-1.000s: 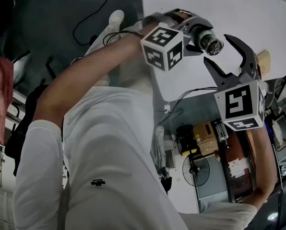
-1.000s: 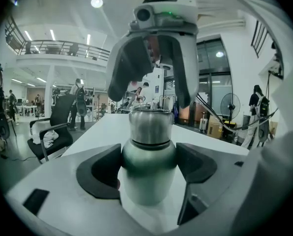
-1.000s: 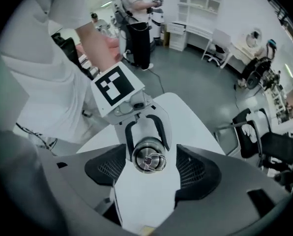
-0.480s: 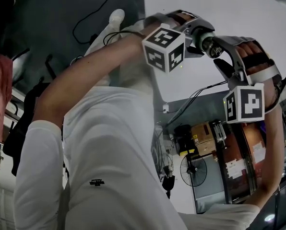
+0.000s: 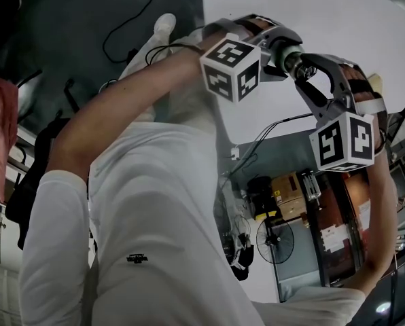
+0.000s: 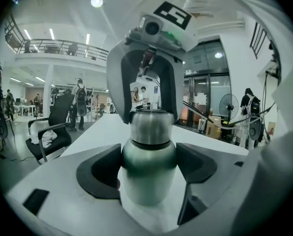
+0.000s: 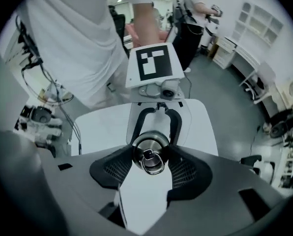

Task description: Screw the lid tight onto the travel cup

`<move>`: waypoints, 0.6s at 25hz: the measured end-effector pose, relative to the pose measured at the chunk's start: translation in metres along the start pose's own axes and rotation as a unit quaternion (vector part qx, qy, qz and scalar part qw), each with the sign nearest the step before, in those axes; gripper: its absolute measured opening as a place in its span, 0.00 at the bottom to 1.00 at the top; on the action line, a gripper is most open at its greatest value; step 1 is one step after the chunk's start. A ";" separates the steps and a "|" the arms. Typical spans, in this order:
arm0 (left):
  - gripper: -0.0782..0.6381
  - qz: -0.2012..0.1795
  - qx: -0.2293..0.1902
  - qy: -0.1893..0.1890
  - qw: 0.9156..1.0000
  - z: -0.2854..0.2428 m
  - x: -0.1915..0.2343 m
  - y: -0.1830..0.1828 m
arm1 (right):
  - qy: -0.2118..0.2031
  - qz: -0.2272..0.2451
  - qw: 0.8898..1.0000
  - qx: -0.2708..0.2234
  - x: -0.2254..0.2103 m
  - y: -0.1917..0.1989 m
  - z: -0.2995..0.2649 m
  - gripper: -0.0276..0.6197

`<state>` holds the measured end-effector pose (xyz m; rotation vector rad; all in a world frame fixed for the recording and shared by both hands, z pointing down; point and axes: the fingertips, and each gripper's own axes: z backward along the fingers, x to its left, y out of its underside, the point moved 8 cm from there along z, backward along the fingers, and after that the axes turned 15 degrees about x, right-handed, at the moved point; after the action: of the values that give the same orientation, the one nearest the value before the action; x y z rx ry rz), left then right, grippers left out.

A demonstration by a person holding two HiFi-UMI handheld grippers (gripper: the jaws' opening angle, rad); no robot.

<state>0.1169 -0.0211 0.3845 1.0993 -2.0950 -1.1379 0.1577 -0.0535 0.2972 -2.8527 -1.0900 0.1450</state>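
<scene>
A steel travel cup (image 6: 147,154) sits between the pads of my left gripper (image 5: 278,51), which is shut on its body and holds it out above the table. Its lid (image 7: 149,151), with a metal ring on top, sits on the cup's neck. My right gripper (image 7: 150,162) reaches onto the lid end-on. Its jaws have just been closing, and the ribbed pads (image 7: 186,173) now press on the lid from both sides. In the left gripper view the right gripper (image 6: 147,90) straddles the top of the cup. The join between lid and cup is partly hidden by the jaws.
A white table (image 5: 338,19) lies beyond the grippers. A dark floor with a cable (image 5: 128,26) is at the left. The left gripper view shows an office chair (image 6: 50,127), a standing fan (image 6: 228,104) and people far off in the hall.
The right gripper stood wide open beside the cup's end a second ago. It has since swung over the lid, rolled, and closed its jaws on it. The left gripper and cup stayed put.
</scene>
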 end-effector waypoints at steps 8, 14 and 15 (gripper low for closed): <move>0.58 0.000 0.001 -0.003 1.000 0.000 0.000 -0.001 | -0.050 -0.371 0.927 -0.007 -0.002 0.004 -0.002 0.39; 0.58 0.001 0.003 -0.004 1.000 0.000 0.000 -0.001 | -0.042 -0.483 0.874 -0.030 0.003 0.007 -0.001 0.39; 0.58 0.001 0.003 -0.003 1.000 -0.001 0.000 -0.001 | -0.032 -0.465 0.884 -0.028 0.003 0.007 -0.001 0.39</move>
<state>0.1178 -0.0217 0.3840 1.0984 -2.1049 -1.1363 0.1650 -0.0564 0.2976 -2.0398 -2.3280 0.1321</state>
